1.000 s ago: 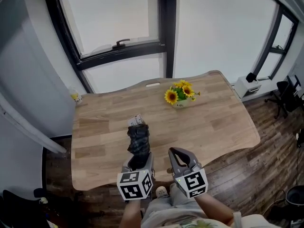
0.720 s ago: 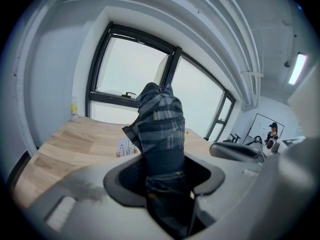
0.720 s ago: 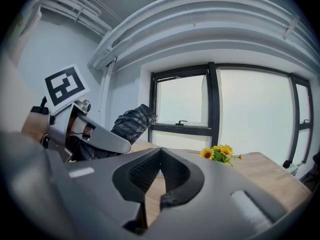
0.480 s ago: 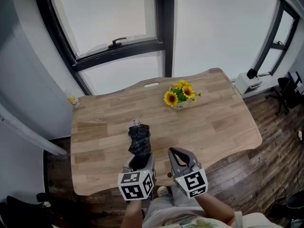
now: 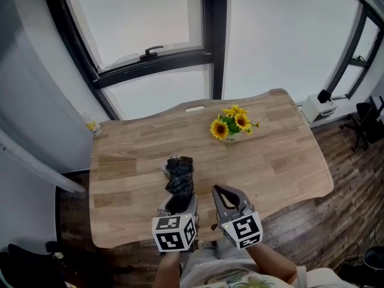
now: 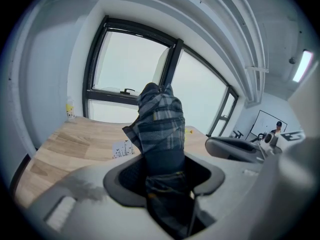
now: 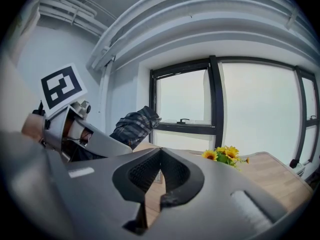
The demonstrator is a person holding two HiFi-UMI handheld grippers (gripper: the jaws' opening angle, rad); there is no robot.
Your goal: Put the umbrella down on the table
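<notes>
A folded dark plaid umbrella (image 5: 180, 177) stands tilted up and away over the near part of the wooden table (image 5: 126, 161). My left gripper (image 5: 179, 200) is shut on its lower end. In the left gripper view the umbrella (image 6: 160, 124) rises from between the jaws of my left gripper (image 6: 164, 176), its top against the window. My right gripper (image 5: 224, 195) hovers just to the right, shut with nothing in it. In the right gripper view my right gripper (image 7: 160, 153) has its tips touching, and the umbrella (image 7: 134, 126) shows at the left.
A small vase of sunflowers (image 5: 233, 126) stands on the table's far right half. A white strip (image 5: 194, 108) lies at the far edge. A small yellow bottle (image 5: 93, 126) sits on the sill beyond the left corner. A white device (image 5: 321, 104) stands on the floor at right.
Both grippers have moved forward over the table. The umbrella went with the left one and now reaches farther toward the table's middle.
</notes>
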